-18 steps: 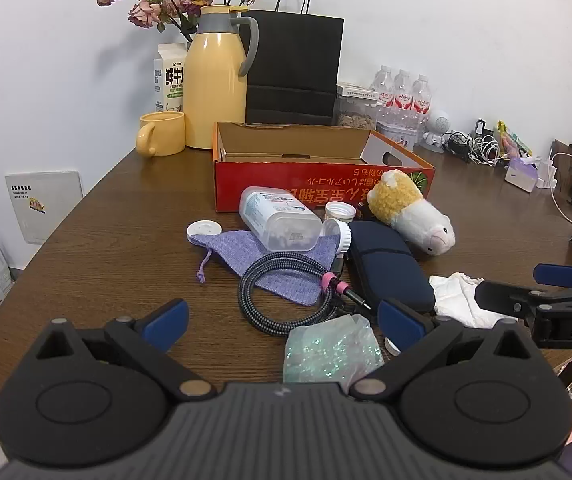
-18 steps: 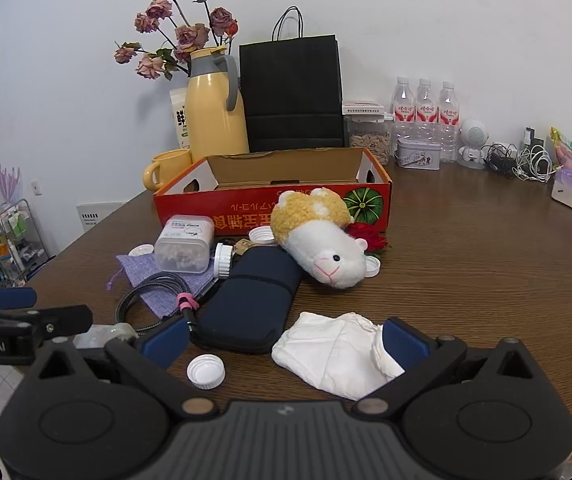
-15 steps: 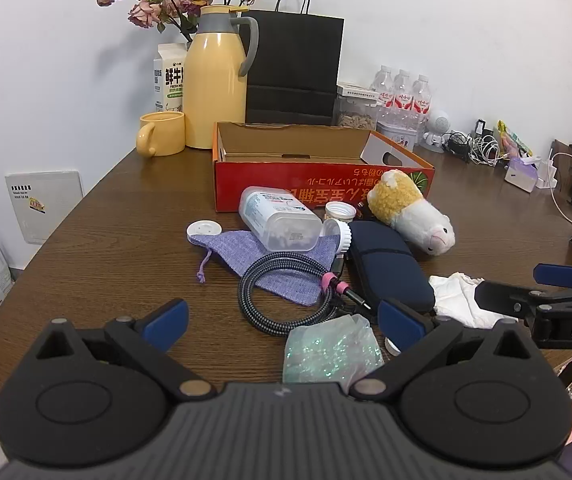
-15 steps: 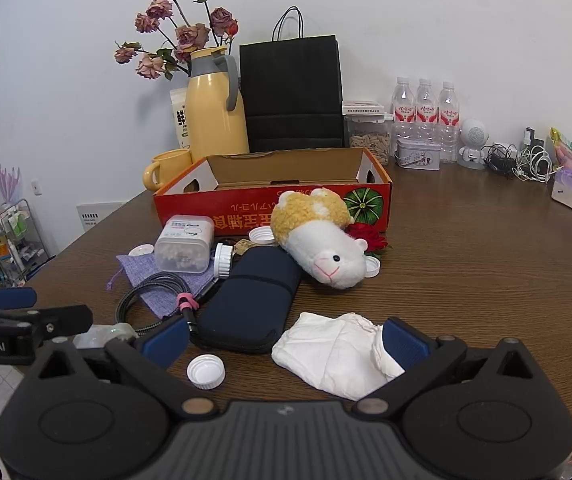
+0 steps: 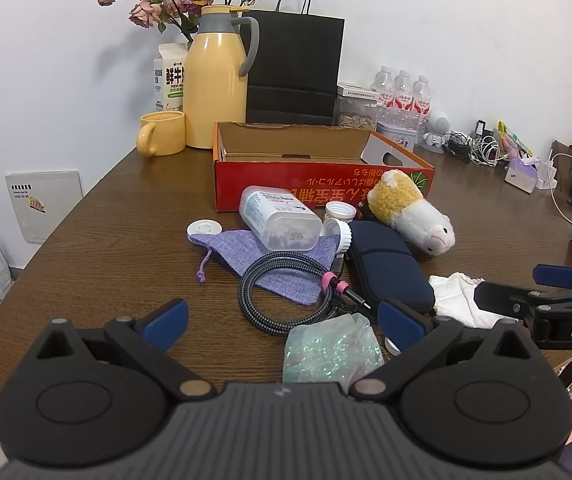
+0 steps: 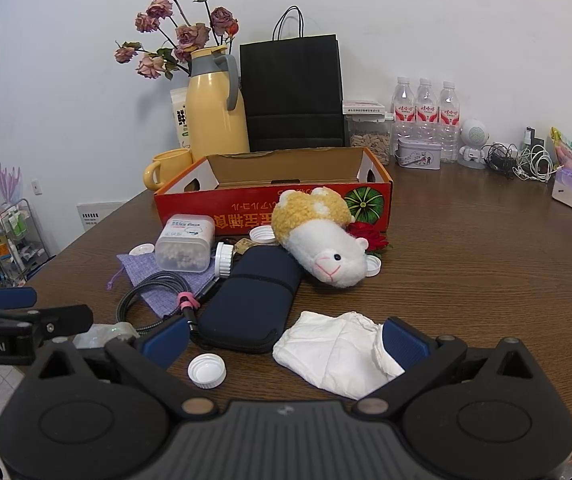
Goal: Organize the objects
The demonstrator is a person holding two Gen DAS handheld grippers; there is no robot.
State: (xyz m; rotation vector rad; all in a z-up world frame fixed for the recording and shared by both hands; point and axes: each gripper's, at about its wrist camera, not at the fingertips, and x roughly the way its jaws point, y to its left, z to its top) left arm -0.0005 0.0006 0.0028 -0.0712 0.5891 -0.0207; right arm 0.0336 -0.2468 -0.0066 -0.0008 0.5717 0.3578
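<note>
Right gripper (image 5: 542,294) is cut off by the right edge in the left wrist view; only its blue-tipped fingers (image 5: 558,276) & part of a white label show. Left gripper (image 6: 21,308) likewise runs off the left edge in the right wrist view. Crinkly iridescent plastic bag (image 5: 332,350) is partly behind the left gripper's body; in the right wrist view only a sliver (image 6: 103,334) shows. Crumpled white cloth (image 6: 338,354) has its right end behind a blue finger pad. White milk carton (image 6: 179,120) is mostly hidden by the yellow thermos jug (image 6: 213,116). Upside-down print on the red cardboard box (image 5: 326,184) is too small to read. Small red item (image 6: 370,236) behind the yellow-and-white plush hamster (image 6: 322,236): can't tell what it is.
</note>
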